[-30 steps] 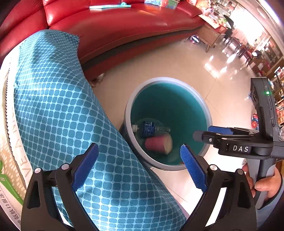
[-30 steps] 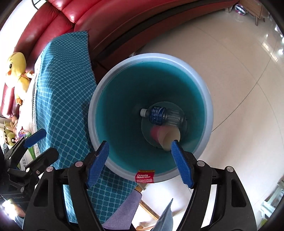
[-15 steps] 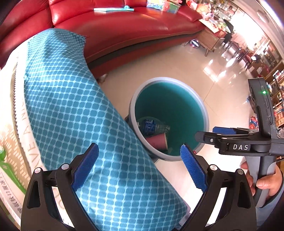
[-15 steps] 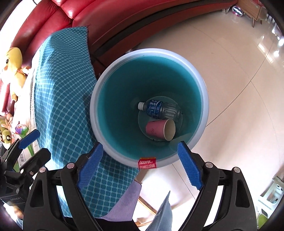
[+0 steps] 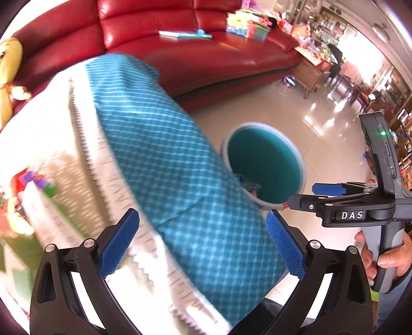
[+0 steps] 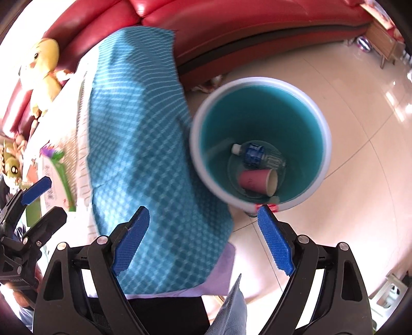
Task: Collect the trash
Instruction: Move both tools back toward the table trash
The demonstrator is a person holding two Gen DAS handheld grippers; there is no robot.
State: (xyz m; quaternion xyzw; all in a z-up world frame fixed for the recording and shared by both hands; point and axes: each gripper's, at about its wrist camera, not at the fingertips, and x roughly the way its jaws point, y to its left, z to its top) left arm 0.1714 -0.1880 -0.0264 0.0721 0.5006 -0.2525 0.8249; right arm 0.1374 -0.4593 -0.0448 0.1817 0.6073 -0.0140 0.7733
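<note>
currently both grippers point steeply downward, and nothing lies between the jaws of either one.

left gripper (image 5: 202, 244): its jaws stand wide apart and have just been opening further. its blue pads (image 5: 119, 244) frame the corner of a table covered by a teal checked cloth (image 5: 164, 159), with a white lace-edged cover (image 5: 64, 139) beside it. both covers are blurred in this view.

right gripper (image 6: 203, 242): its jaws stand apart and have just been opening. one pad lies over the teal cloth in the picture and the other lies just below the near rim of the bin. in the left wrist view the same gripper (image 5: 327, 192) shows side-on at the right edge, held by a hand (image 5: 386, 255) on its grey handle.

trash bin (image 6: 325, 144): a round bin with a pale rim and a teal interior. it stands on the glossy tiled floor (image 6: 360, 195), just beside the covered table and near the base of a red leather sofa (image 6: 231, 23).

trash: a clear plastic bottle (image 6: 257, 154) with a white cap and blue label lies on its side at the bottom of the bin. a pink paper cup (image 6: 257, 181) lies on its side just beside the bottle, its open mouth toward the right of the picture. in the left wrist view the table edge hides most of the bin's contents.

surroundings: a yellow plush toy (image 6: 45, 69) sits on the sofa behind the table.
</note>
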